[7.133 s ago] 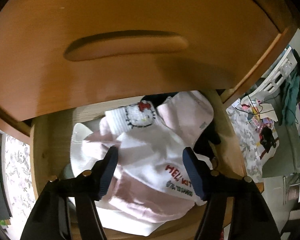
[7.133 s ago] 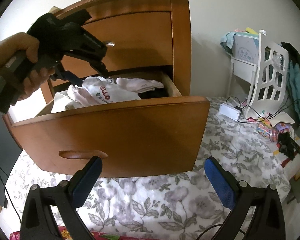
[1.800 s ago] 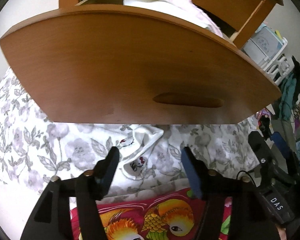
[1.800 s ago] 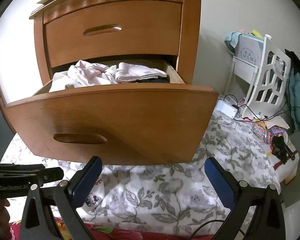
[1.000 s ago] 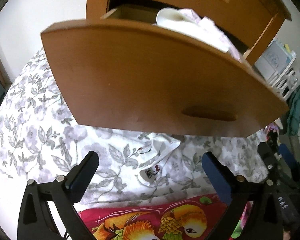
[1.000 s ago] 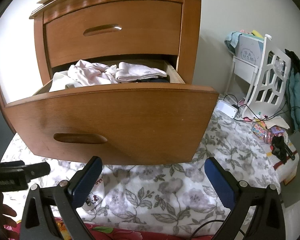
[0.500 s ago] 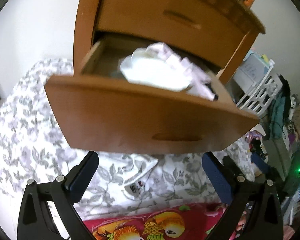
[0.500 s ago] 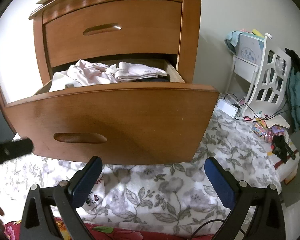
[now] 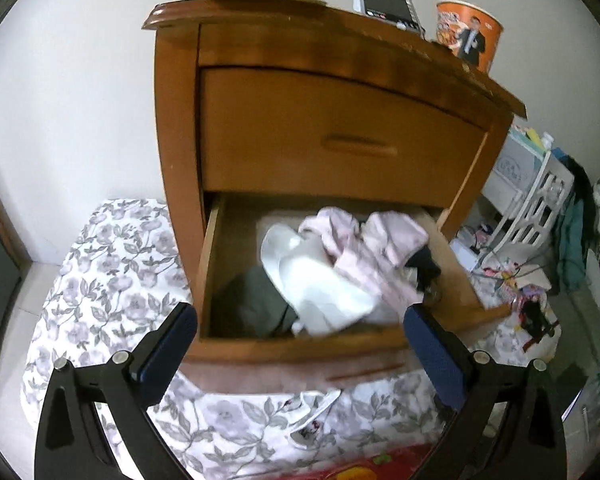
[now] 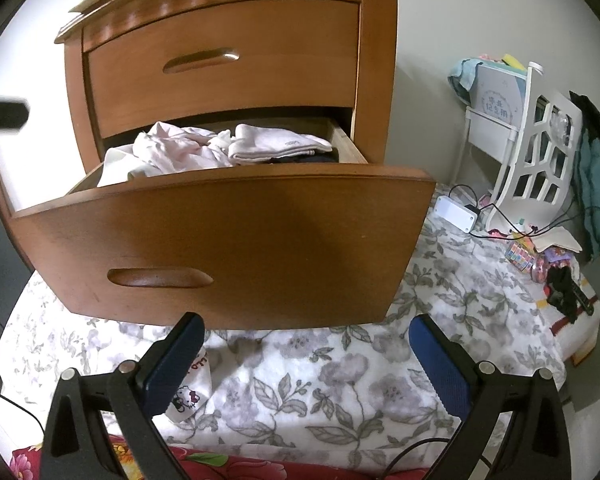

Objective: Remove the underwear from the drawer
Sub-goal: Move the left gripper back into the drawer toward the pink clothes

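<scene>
Underwear (image 9: 324,280) lies heaped in the open lower drawer (image 9: 284,346) of the nightstand, its white piece running diagonally toward the drawer's front. Left gripper (image 9: 300,344), spread wide and empty, hangs above that front; right gripper (image 10: 306,354), also spread, sits lower, below it.

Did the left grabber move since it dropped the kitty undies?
Yes. The left gripper rose and backed away: it now looks down into the drawer, whose front earlier loomed above it.
</scene>
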`<state>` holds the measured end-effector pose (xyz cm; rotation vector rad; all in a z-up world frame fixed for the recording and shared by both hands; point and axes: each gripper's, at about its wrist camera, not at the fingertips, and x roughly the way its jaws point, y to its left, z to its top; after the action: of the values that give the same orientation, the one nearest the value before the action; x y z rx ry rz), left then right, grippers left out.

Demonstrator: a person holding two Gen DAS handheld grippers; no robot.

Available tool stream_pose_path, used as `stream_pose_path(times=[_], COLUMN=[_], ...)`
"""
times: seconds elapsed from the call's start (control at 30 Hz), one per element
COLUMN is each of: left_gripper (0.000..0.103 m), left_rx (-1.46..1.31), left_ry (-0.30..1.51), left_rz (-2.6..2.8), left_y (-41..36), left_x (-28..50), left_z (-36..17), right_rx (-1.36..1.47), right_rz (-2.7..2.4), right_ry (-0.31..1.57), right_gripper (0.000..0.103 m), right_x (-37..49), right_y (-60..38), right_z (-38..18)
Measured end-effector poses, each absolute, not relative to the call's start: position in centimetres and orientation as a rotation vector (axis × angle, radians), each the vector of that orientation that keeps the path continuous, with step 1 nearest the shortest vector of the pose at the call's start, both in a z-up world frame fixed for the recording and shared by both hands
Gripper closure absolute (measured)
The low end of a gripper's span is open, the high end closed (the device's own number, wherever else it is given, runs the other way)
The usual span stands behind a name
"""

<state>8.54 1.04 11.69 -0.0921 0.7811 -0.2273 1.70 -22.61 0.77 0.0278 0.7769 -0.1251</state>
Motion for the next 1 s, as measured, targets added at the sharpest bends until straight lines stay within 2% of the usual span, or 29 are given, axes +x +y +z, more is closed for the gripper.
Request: stream_pose_path(times=[0.43, 0.57, 1.0], left_gripper=[0.002, 0.015, 0.035], left_rx=[-0.198, -0.197, -0.33], left_ry=[0.885, 0.938, 1.107], left_rz=[-0.25, -0.297, -0.403], left_y=[0.5, -1.1, -4.5], left_x=[15.9, 17.3, 19.4], left_z=[13.0, 12.3, 6.9], right_rx=[0.043, 0.043, 0.075], right_rz=[-0.12, -0.116, -0.11], right_ry=[0.781, 0.786, 0.811], right_gripper=[0.0, 0.0, 0.0], right_x=[1.8, 1.8, 2.2], right_y=[-22.8, -22.8, -23.5], right_z=[0.7, 0.7, 0.2])
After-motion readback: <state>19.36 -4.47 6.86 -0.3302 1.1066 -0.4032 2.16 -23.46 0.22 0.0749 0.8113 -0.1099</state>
